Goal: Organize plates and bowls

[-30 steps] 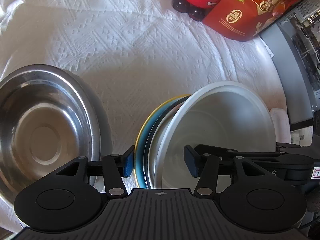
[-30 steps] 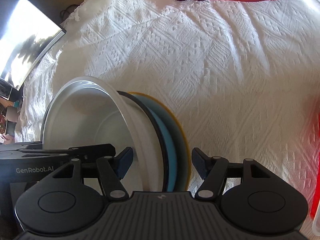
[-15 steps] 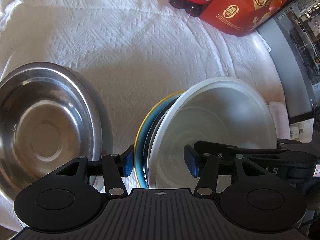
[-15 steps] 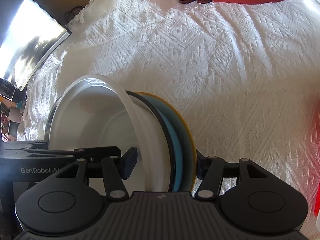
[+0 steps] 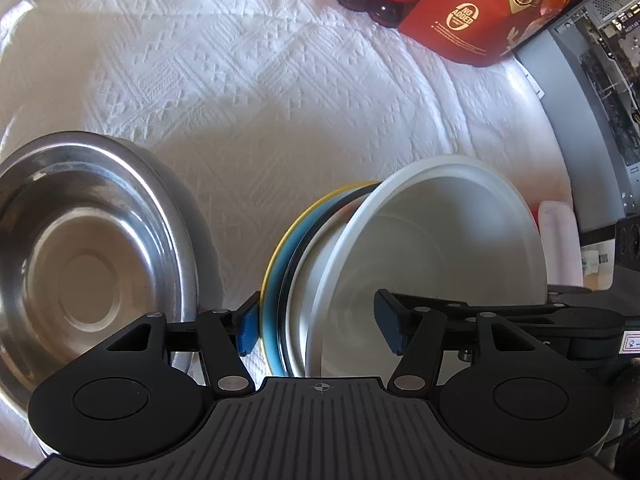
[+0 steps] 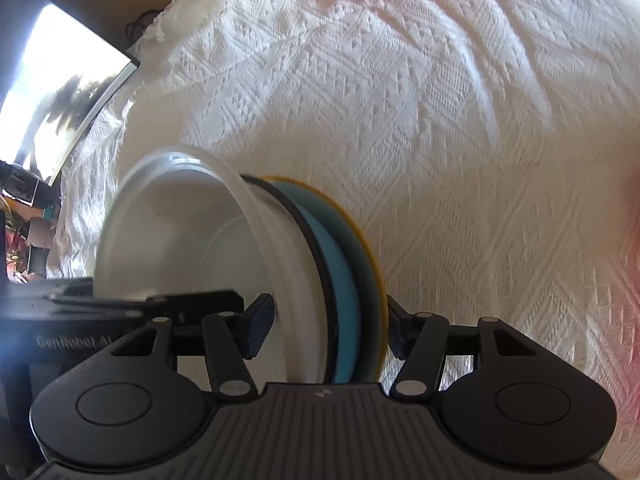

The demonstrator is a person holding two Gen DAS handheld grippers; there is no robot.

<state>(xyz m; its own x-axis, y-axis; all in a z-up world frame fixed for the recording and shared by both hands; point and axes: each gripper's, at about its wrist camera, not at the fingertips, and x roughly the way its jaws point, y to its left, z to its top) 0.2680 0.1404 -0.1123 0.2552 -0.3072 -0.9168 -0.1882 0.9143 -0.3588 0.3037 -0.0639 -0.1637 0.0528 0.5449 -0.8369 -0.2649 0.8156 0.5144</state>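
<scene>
Steel bowl (image 5: pixel 80 264): alone on the white cloth (image 5: pixel 280 92), left of the stack; not yet nested.
Stack (image 5: pixel 360 280): white bowl over blue, yellow-rimmed plates, tilted on edge.
Left gripper (image 5: pixel 320 328): jaws opening, astride the stack.
Right gripper (image 6: pixel 328 328): clamped across the stack.

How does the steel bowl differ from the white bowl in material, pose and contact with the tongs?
The steel bowl is shiny reflective metal; the white bowl is matte and opaque. The steel bowl sits alone on the white cloth; the white bowl stands on edge, nested against a stack of plates. No tongs reach the steel bowl; the left tongs, opening, and the right tongs, clamped, both straddle the white bowl's stack. Both are round.
</scene>
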